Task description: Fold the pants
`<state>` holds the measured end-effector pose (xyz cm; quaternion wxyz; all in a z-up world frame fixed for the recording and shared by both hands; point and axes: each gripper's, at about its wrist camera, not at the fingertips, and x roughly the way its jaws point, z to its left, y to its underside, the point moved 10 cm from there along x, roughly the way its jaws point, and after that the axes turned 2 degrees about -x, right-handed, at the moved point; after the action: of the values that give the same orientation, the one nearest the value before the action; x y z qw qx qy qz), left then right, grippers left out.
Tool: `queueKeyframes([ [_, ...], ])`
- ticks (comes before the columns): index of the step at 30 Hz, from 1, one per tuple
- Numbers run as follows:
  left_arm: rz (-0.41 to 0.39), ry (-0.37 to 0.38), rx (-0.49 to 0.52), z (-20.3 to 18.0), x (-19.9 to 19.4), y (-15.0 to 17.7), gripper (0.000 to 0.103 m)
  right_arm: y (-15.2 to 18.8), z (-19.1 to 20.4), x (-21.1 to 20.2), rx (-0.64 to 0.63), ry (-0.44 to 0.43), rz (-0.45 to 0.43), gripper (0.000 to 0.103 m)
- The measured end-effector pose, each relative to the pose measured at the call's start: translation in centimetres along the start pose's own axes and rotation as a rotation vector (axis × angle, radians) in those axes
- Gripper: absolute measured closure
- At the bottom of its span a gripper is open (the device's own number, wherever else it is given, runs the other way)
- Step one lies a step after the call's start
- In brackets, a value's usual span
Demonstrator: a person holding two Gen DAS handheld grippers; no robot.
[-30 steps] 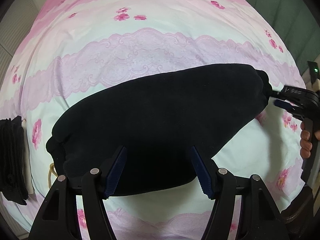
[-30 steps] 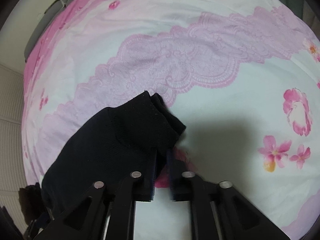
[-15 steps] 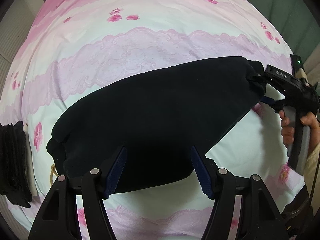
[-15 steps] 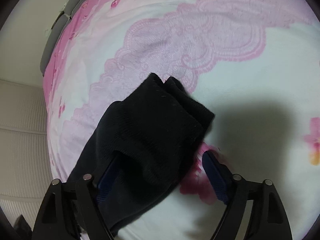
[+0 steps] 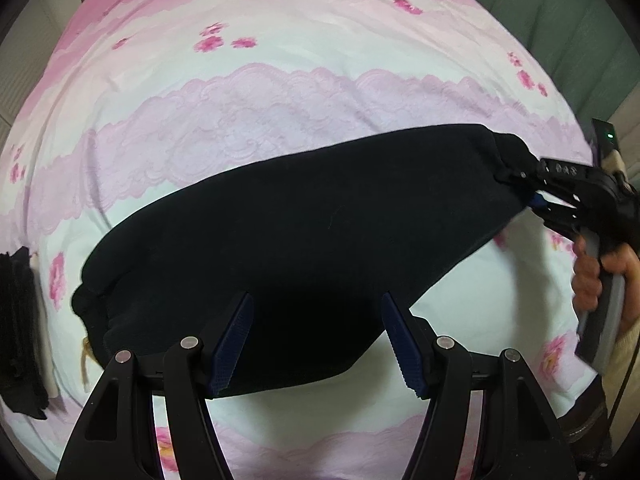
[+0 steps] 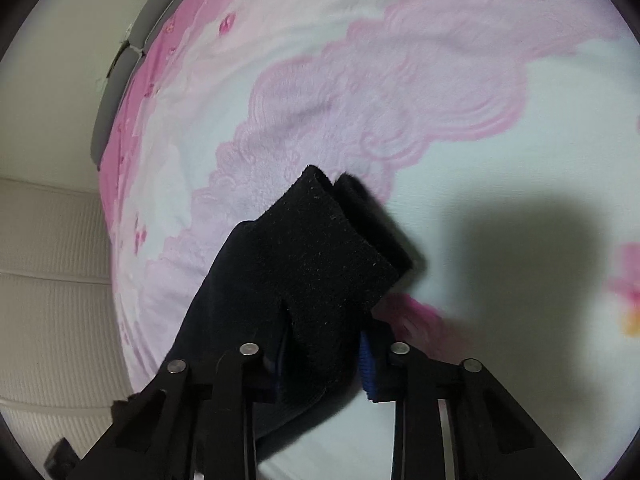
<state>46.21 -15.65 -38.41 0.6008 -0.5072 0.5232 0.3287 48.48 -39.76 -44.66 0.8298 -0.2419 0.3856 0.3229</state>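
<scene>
The black pants (image 5: 304,232) lie folded lengthwise across the pink flowered bed sheet (image 5: 260,92). My left gripper (image 5: 316,344) is open, its blue-padded fingers (image 5: 232,340) spread above the near edge of the pants, holding nothing. My right gripper (image 6: 324,352) is closed on the ribbed leg cuffs (image 6: 336,248) of the pants, which stick out past the pads. In the left wrist view the right gripper (image 5: 532,196) grips the pants' right end, held by a hand.
A second dark folded garment (image 5: 18,328) lies at the bed's left edge. A green curtain (image 5: 560,28) hangs at the far right. A grey headboard (image 6: 120,84) and a wall bound the bed's far side.
The right gripper opened around the leg cuffs half a second ago and has now closed on them. The left gripper stays open over the pants.
</scene>
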Motion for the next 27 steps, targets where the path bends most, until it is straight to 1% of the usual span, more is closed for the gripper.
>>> queueKeyframes([
  [3, 0.001, 0.036, 0.015, -1.2, 0.0, 0.1, 0.038, 0.5, 1.1, -2.2, -0.088, 0.067, -0.028, 0.077],
  [5, -0.006, 0.060, 0.038, -2.3, 0.0, 0.2, 0.038, 0.9, 1.7, -3.9, -0.121, 0.079, -0.045, 0.077],
  [6, -0.011, 0.063, 0.044, -2.6, 0.1, 0.3, 0.040, 0.9, 2.0, -4.4, -0.130, 0.076, -0.054, 0.077],
  [8, -0.001, 0.071, 0.044, -3.1, 0.9, 0.6, 0.050, 0.8, 2.7, -5.5, -0.148, 0.070, -0.069, 0.077],
  [9, 0.021, 0.077, 0.039, -3.2, 1.6, 0.9, 0.059, 0.6, 3.0, -5.7, -0.152, 0.069, -0.072, 0.077],
  [10, 0.040, 0.088, 0.032, -3.3, 2.2, 1.2, 0.063, 0.6, 3.2, -5.9, -0.155, 0.066, -0.073, 0.077],
  [11, 0.060, 0.109, 0.015, -3.4, 3.0, 1.5, 0.064, 0.5, 3.4, -6.1, -0.162, 0.063, -0.073, 0.077],
  [14, 0.076, 0.139, -0.028, -3.5, 4.3, 1.9, 0.065, 0.4, 3.4, -6.7, -0.160, 0.061, -0.075, 0.077],
  [16, 0.085, 0.153, -0.039, -3.6, 4.8, 1.9, 0.067, 0.5, 3.4, -6.7, -0.162, 0.068, -0.074, 0.077],
  [18, 0.092, 0.152, -0.031, -3.7, 5.3, 1.9, 0.067, 0.6, 3.7, -6.8, -0.167, 0.071, -0.077, 0.077],
  [24, 0.112, 0.128, 0.042, -4.3, 6.6, 2.2, 0.068, 1.1, 4.1, -7.0, -0.169, 0.068, -0.075, 0.077],
  [27, 0.136, 0.140, 0.059, -4.3, 6.0, 1.8, 0.068, 1.3, 4.5, -7.1, -0.183, 0.078, -0.073, 0.077],
])
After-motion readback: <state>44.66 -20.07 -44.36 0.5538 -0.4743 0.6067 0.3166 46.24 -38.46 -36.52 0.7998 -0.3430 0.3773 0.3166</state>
